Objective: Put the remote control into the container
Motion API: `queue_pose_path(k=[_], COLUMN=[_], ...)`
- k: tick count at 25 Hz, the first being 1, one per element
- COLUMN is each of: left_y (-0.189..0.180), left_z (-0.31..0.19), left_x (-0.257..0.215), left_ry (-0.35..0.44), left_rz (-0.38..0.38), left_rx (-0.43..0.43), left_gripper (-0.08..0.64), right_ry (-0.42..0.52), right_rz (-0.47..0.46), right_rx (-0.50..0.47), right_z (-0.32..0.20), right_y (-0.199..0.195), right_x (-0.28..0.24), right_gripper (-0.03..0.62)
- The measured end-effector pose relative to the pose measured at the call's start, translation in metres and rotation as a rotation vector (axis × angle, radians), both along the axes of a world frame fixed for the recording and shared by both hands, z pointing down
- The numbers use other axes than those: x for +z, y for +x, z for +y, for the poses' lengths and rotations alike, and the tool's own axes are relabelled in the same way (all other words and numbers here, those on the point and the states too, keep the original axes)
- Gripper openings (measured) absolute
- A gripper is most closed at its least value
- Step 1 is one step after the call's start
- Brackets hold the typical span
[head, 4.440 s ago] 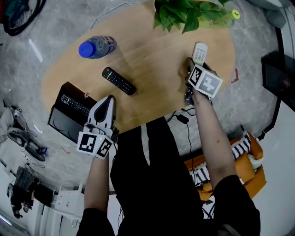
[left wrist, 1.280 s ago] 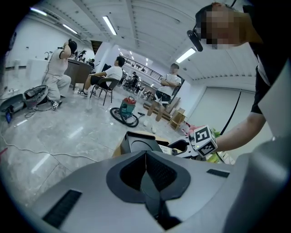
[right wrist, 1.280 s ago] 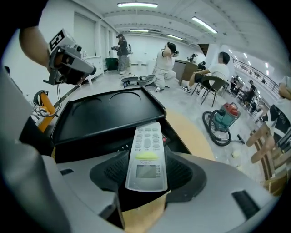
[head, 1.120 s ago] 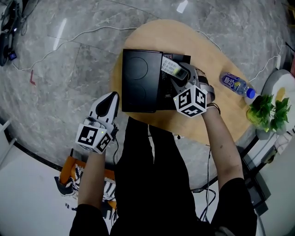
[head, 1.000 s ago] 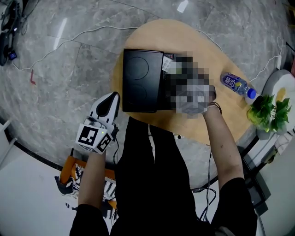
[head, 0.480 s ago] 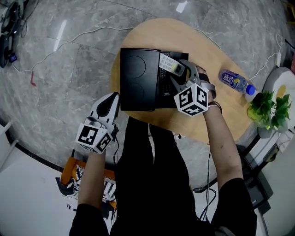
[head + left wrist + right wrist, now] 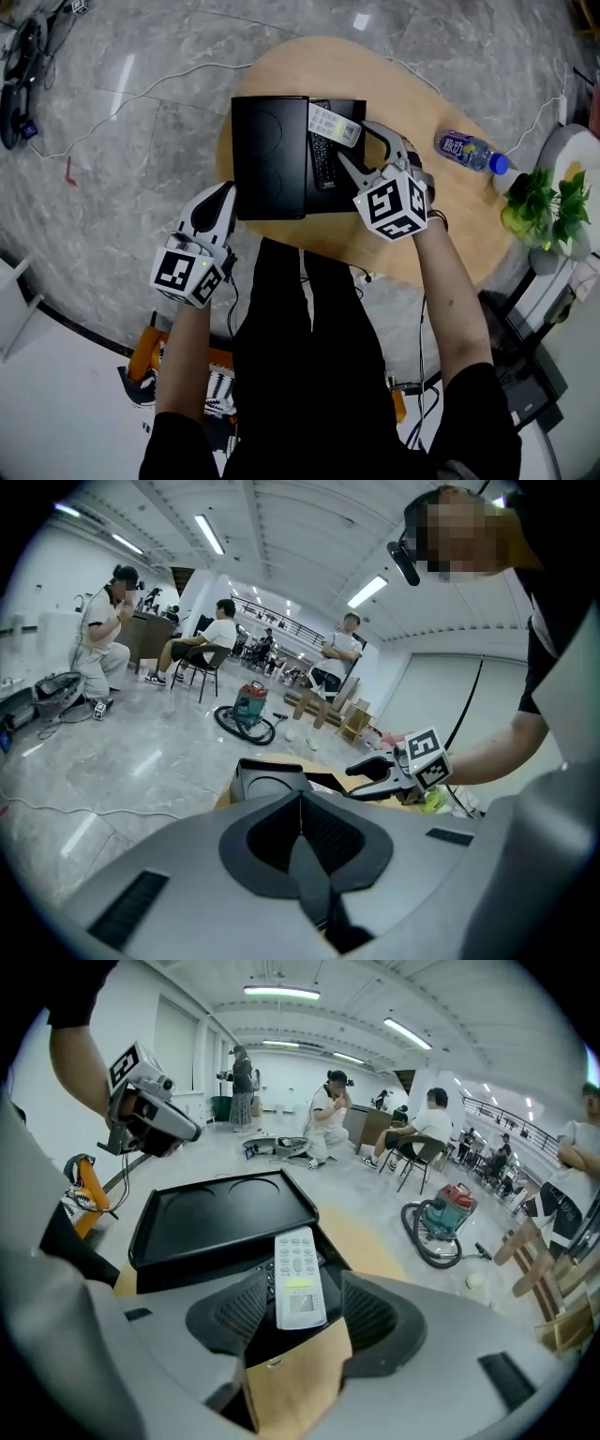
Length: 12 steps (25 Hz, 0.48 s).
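Since half a second earlier, the right gripper [image 7: 352, 141] had drawn up and back from the white remote control [image 7: 334, 123]. Its jaws stood apart on either side of the remote's near end [image 7: 298, 1277] without pressing it. That remote lay across the open compartment of the black container [image 7: 270, 155], over a black remote [image 7: 323, 159], on the wooden counter [image 7: 441, 216]. The left gripper [image 7: 223, 192] hung beside the counter, jaws closed on nothing.

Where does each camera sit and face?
Head view: on the head, facing down at table, container, left claw, right claw, both arms.
Left gripper view: on the shut left claw, facing the container; right claw shows.
Right gripper view: on the open right claw, facing the white remote; left claw shows.
Shared: all see the container.
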State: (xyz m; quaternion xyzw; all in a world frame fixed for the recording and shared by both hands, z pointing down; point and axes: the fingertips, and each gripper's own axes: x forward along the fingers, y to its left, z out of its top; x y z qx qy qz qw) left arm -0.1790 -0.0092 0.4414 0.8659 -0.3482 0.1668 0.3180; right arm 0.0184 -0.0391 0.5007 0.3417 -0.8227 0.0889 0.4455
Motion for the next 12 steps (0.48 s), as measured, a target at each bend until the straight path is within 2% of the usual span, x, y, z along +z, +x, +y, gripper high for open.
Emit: queue_pose_path(k=[2,4,6,12], left_y=[0.005,0.009,0.015,0.041], left_z=[0.0,0.001,0.003,0.007], left_x=[-0.004,-0.009,-0.013,-0.021], left_ry=[0.014,0.027,0.039,0.064], left_rz=[0.0,0.0,0.004,0.01], left_rx=[0.009,0.021,0.034,0.063], left_gripper=[0.008,0.008,0.008,0.006], right_ry=[0.036,0.089,0.135,0.176], right_rz=[-0.028,-0.059,-0.092,-0.203], right_rx=[0.025,0.062,0.105,0.28], right_z=[0.001,0.001,0.005,0.034], right_y=[0.002,0.004,0.01,0.039], right_x=[-0.014,-0.031,-0.048,-0.077], right_gripper=[0.232,0.142,0.084,0.044])
